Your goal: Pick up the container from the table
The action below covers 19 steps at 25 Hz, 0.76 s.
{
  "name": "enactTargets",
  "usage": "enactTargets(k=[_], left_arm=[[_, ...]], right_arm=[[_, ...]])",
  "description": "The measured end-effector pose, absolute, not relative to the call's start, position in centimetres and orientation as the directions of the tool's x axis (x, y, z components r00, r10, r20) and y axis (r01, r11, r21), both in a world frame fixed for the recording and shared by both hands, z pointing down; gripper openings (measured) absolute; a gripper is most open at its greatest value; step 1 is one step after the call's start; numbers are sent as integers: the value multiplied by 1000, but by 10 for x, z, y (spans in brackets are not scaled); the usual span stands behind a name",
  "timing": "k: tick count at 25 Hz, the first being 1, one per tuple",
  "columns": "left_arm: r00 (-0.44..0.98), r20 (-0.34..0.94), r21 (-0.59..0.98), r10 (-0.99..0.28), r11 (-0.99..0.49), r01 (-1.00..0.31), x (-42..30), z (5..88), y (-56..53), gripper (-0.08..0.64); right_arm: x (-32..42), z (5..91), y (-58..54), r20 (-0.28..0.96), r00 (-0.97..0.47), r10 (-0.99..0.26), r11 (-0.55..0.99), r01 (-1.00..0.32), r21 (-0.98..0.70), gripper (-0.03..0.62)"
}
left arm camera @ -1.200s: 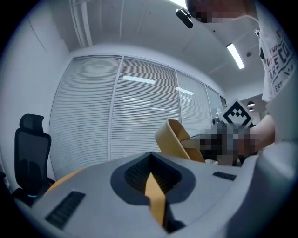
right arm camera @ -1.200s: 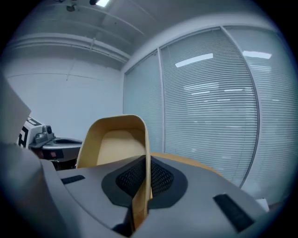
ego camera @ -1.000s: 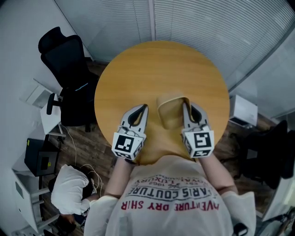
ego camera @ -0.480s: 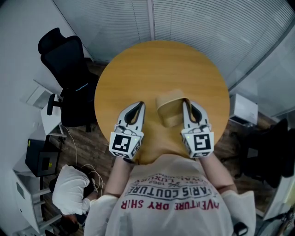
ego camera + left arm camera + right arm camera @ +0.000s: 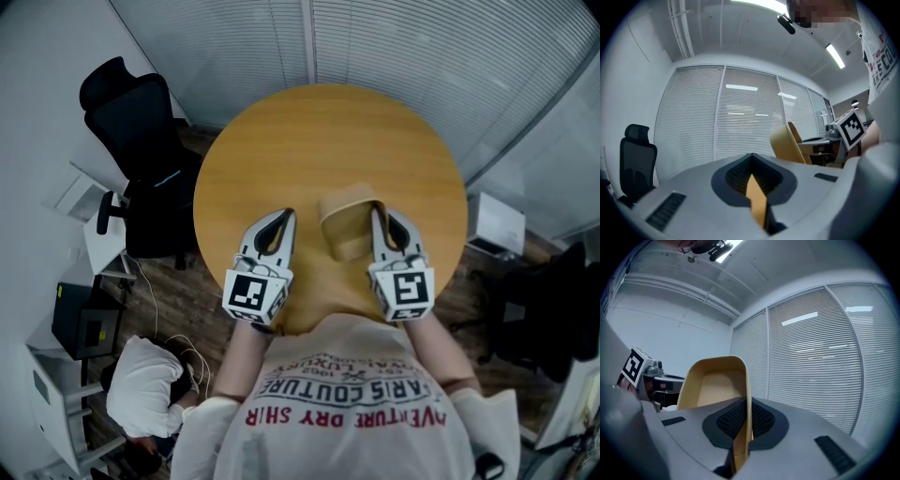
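Upside down on the shirt [image 5: 349, 405], the print reads "COUTURE" and "DRY SHIR". The left gripper [image 5: 287, 217] has its jaws together and holds nothing. The right gripper [image 5: 377, 214] pinches the right wall of the tan container [image 5: 343, 225], which is tilted over the table [image 5: 319, 141]. Blinds [image 5: 394, 47] lie beyond.

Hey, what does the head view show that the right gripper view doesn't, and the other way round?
Only the head view: the round wooden table, the black office chair beside it, and the person's printed shirt.

Only the right gripper view: the container wall pinched between the pads, seen close up, and the ceiling.

Both: the tan container, the right gripper shut on its wall, and the window blinds.
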<state>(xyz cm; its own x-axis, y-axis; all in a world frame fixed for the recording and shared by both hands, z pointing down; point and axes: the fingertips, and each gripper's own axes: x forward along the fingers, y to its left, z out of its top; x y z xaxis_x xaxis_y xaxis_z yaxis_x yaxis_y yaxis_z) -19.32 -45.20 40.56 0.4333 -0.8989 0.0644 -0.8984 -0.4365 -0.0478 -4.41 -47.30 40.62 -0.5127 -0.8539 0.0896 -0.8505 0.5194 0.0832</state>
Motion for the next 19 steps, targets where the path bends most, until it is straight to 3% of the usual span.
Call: enactTargets(k=[19], left_arm=[[438, 74, -21, -896, -441, -897, -186, 409, -453, 0]], right_arm=[[-41, 417, -479, 111, -486, -867, 496, -865, 83, 2]])
